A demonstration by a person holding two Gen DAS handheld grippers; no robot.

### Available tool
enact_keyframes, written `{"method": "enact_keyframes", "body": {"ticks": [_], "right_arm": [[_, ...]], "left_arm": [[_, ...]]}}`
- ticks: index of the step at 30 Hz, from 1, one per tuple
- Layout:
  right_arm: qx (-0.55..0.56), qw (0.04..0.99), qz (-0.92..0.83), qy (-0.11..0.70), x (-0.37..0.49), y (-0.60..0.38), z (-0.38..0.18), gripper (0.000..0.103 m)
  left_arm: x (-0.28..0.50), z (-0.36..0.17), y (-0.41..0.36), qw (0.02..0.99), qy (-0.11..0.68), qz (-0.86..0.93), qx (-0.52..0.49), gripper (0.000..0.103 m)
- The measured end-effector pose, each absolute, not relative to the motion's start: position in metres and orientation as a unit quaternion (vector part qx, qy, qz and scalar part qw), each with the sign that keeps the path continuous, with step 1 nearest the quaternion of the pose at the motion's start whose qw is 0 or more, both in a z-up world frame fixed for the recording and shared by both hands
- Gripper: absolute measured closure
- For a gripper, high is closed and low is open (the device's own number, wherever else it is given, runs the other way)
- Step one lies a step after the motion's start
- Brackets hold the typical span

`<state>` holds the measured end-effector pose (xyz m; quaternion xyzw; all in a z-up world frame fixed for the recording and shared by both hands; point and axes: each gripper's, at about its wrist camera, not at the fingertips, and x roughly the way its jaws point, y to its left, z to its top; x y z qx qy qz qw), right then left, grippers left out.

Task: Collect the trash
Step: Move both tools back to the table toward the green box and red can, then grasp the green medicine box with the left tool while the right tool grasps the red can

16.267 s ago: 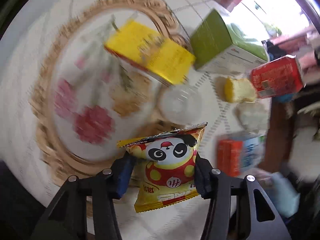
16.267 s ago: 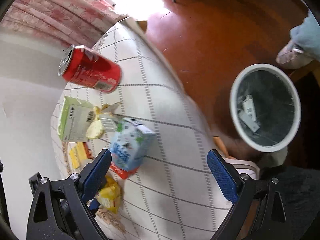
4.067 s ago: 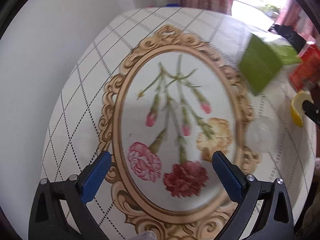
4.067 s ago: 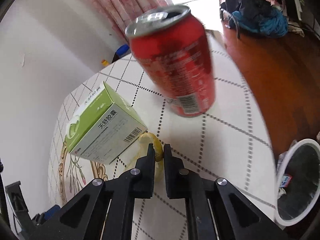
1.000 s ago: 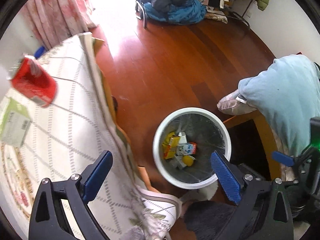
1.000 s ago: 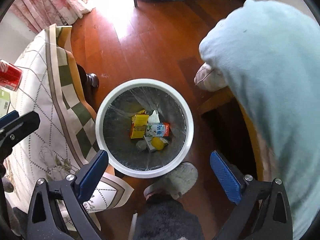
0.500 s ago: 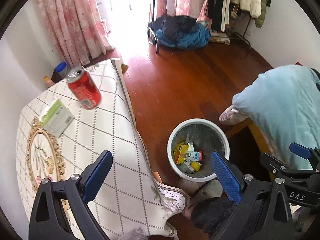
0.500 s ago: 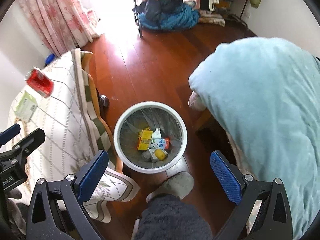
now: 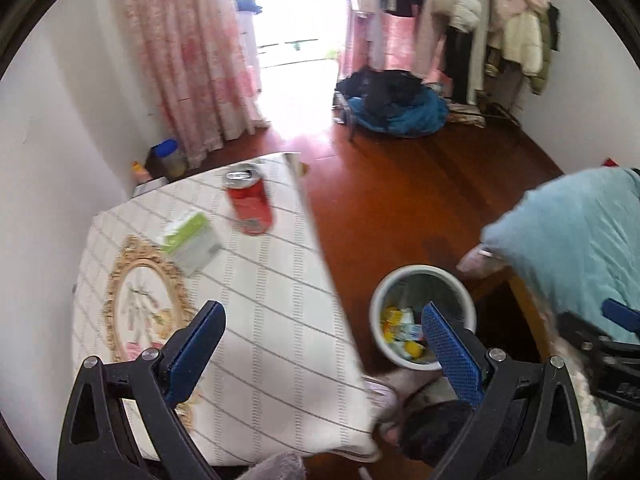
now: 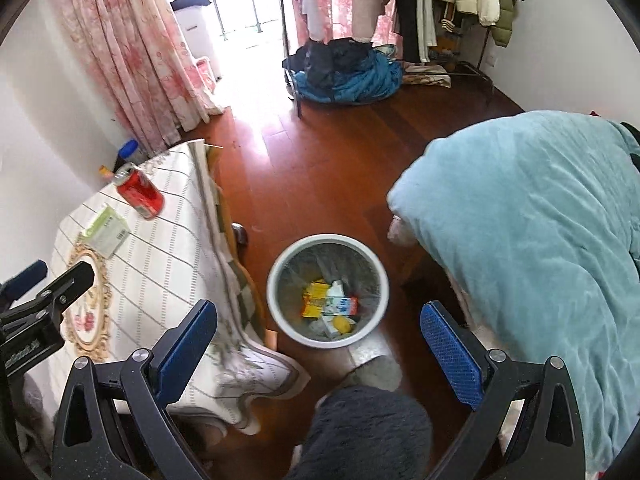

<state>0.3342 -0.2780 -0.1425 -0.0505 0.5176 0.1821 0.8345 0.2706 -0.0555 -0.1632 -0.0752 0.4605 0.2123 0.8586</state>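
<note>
A white round trash bin [image 10: 280, 264] stands on the wooden floor beside the table; it holds several wrappers and cartons [image 10: 328, 306]. It also shows in the left wrist view [image 9: 420, 270]. A red soda can [image 9: 250, 206] and a green-white box [image 9: 192, 236] stand on the tablecloth. They also show in the right wrist view, the can [image 10: 140, 194] and the box [image 10: 104, 232]. My left gripper [image 9: 320, 354] is open and empty, high above the table edge. My right gripper [image 10: 318, 354] is open and empty, high above the bin.
The table [image 9: 260, 320] has a checked white cloth with a gold floral oval [image 9: 140, 300]. A light blue blanket [image 10: 540, 240] covers furniture at the right. A pile of blue clothes [image 10: 344, 72] and a clothes rack stand at the back. Pink curtains [image 10: 132, 48] hang at left.
Both grippers have risen and pulled back from the bin over the last second; the view widened to take in the room. Earlier my right gripper held a yellow scrap; it now lies in the bin.
</note>
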Motion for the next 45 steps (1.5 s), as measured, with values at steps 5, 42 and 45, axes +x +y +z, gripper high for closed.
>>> {"method": "enact_keyframes", "body": {"ticks": [5,42,45], "right_arm": [[-0.062,0.817,0.220,0.530,0.350,-0.222,-0.146,0.000],[-0.148,0.755,0.374,0.519,0.436,0.133,-0.284,0.000],[-0.154,0.758,0.366,0.517,0.434,0.141,-0.286,0.014]], "left_arm": [[0.274,-0.177,0.022,0.837,0.476,0.266,-0.037,0.003],[0.291,-0.307,0.254,0.737,0.529,0.396,-0.143,0.033],[0.289,-0.309,0.256,0.738,0.525,0.397,-0.148,0.034]]}}
